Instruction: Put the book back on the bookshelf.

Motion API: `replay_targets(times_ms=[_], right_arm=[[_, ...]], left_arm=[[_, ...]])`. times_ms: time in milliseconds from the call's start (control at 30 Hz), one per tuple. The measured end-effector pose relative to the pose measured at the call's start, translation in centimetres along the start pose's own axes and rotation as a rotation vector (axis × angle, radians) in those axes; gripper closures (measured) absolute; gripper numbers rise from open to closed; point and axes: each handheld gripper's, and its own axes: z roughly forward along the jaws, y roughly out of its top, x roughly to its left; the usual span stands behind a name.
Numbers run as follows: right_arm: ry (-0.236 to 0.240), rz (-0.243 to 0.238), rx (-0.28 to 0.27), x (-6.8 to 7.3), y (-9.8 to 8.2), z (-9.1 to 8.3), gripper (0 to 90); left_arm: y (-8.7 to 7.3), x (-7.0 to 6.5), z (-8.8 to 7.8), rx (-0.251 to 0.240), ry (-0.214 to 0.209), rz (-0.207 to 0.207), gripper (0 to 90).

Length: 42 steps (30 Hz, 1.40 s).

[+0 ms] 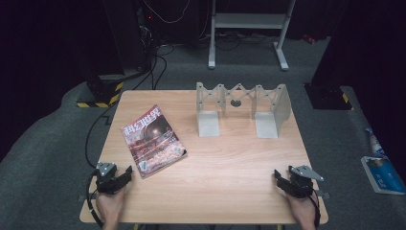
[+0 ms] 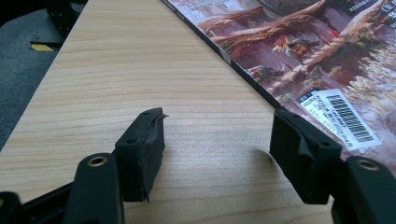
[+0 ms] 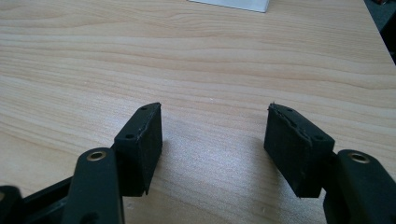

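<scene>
- The left black two-jaw gripper (image 1: 115,178) is resting at the near left corner of the pale wooden table (image 1: 230,158), jaws spread, nothing between them.
- The glossy red-covered magazine (image 1: 153,140) is lying just ahead and to its right, long axis slanting away leftward.
- The right black gripper (image 1: 292,182), also spread and empty, is sitting well apart.

The left gripper (image 1: 125,173) rests near the table's (image 1: 230,187) front left corner, the right gripper (image 1: 279,178) near its front right corner (both held by hands, jaws spread wide with nothing between them).
</scene>
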Motion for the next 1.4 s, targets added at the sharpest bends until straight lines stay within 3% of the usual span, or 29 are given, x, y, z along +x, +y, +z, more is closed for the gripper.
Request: replay_targets(times_ms=[633, 1167, 1400], right_arm=[[0.002, -0.003, -0.001, 0.00, 0.00, 0.01, 36.2], [0.004, -0.004, 0.001, 0.02, 0.00, 0.01, 35.5], [0.005, -0.006, 0.000, 0.02, 0.01, 0.02, 35.4]], left_arm=[[0.04, 0.13, -0.04, 0.001, -0.015, -0.014, 34.8], [0.20, 0.81, -0.28, -0.001, -0.062, -0.103, 35.8], [0.48, 0.35, -0.58, -0.008, -0.099, -0.130, 35.8]])
